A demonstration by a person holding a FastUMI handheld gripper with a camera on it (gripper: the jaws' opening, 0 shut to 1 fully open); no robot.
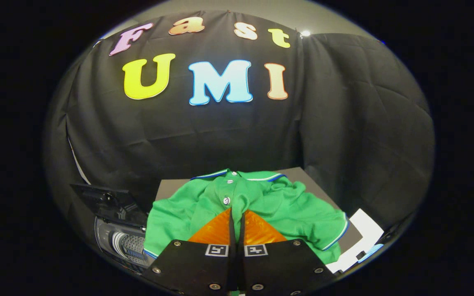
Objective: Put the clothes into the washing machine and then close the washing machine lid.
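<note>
A green polo shirt (286,209) with blue-and-white trim lies spread over a dark board (303,174), just ahead of and under my fingers. My gripper (237,210) is shut, and its orange fingers (214,230) meet at the shirt's button placket, where the cloth gathers into a ridge between the tips. Down to the left of the shirt stands the washing machine (124,242). Its grey drum opening shows, and its dark lid (109,203) is raised. The shirt's left sleeve reaches the machine's edge.
White sheets of paper (364,236) lie to the right of the board, past the shirt's right sleeve. The booth's black cloth wall (344,123) closes off the back and both sides.
</note>
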